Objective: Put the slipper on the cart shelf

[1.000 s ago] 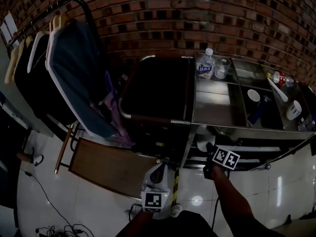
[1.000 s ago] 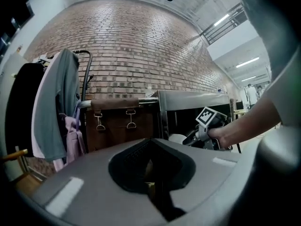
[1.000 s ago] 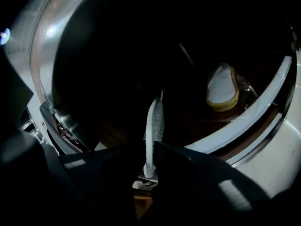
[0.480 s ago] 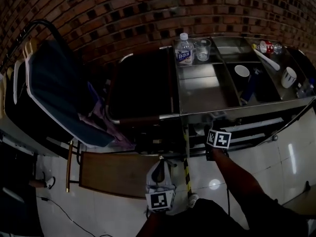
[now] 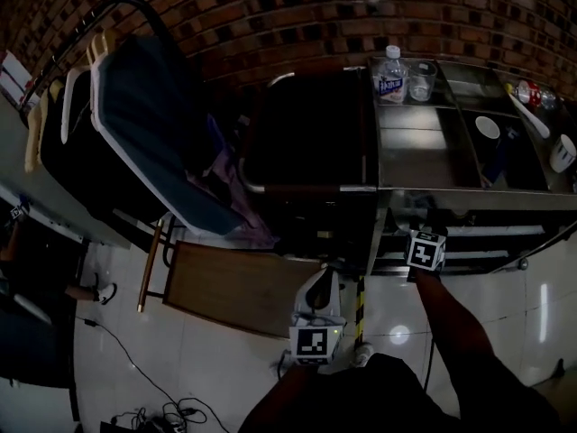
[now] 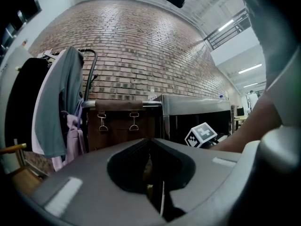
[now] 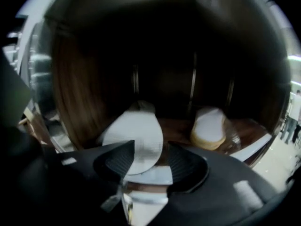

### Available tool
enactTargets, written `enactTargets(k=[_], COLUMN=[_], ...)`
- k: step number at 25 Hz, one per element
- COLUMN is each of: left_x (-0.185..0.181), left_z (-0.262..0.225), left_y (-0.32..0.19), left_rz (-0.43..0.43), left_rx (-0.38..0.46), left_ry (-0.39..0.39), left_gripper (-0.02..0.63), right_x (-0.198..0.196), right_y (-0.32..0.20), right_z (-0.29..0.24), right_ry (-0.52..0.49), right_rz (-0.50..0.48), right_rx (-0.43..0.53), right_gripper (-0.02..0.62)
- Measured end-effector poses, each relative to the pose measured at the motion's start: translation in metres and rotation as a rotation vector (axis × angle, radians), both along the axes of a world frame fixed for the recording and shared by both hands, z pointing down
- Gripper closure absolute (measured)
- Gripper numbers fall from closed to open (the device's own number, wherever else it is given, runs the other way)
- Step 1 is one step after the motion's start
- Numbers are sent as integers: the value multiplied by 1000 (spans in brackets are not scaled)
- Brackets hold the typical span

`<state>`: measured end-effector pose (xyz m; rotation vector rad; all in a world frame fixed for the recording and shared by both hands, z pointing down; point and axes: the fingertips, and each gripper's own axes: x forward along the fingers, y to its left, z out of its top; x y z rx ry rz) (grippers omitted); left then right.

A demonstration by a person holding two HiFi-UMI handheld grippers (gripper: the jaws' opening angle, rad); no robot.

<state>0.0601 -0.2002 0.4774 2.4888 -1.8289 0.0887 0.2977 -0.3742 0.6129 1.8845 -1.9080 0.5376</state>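
In the right gripper view a white slipper (image 7: 134,142) lies flat on the cart's brown lower shelf (image 7: 178,126), its near end between the pads of my right gripper (image 7: 151,147). The jaws are opening and the pads stand clear of the slipper. A second pale slipper (image 7: 208,127) rests on the same shelf to the right. In the head view my right gripper (image 5: 425,246) reaches under the steel cart (image 5: 424,156), with its jaws hidden there. My left gripper (image 5: 319,285) hangs low over the floor, shut with nothing in it.
A clothes rack with hanging garments (image 5: 135,124) stands at the left, next to a dark bag (image 5: 306,142). A brown board (image 5: 234,282) lies on the tiled floor. On the cart top are a water bottle (image 5: 390,70), a glass (image 5: 420,79) and cups. Cables (image 5: 153,413) trail bottom left.
The head view has swung about. My right gripper stays at the cart's lower shelf opening, and my left gripper stays low in front of me.
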Motion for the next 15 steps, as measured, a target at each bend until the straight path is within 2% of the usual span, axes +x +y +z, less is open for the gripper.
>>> enactTargets(k=[2, 3, 4, 7, 8, 9, 10, 12, 15], left_x=[-2, -4, -5, -3, -1, 1, 2, 5, 12], left_z=[-8, -11, -13, -19, -20, -21, -22, -26, -36], left_y=[0, -1, -1, 0, 1, 2, 4, 8, 15], left_rz=[3, -1, -6, 2, 9, 16, 23, 37, 63], left_rx=[7, 11, 16, 26, 27, 28, 29, 35, 48], left_ry=[1, 4, 7, 23, 30, 35, 38, 49, 60], left_gripper=[591, 591, 591, 589, 589, 589, 589, 589, 589], right_x=[-3, -5, -9, -27, -35, -45, -54, -69, -82], right_y=[14, 25, 38, 90, 109, 127, 142, 164, 185], right_z=[-34, -49, -62, -85, -93, -101, -111, -130, -150], right_ry=[-55, -88, -124, -245, -269, -278, -272, -226, -158], right_rz=[5, -1, -12, -75, -107, -143, -181, -243, -277], right_rx=[122, 165, 189, 178, 168, 171, 188, 243, 313], right_gripper=[402, 434, 436, 463, 493, 565, 592, 594, 594])
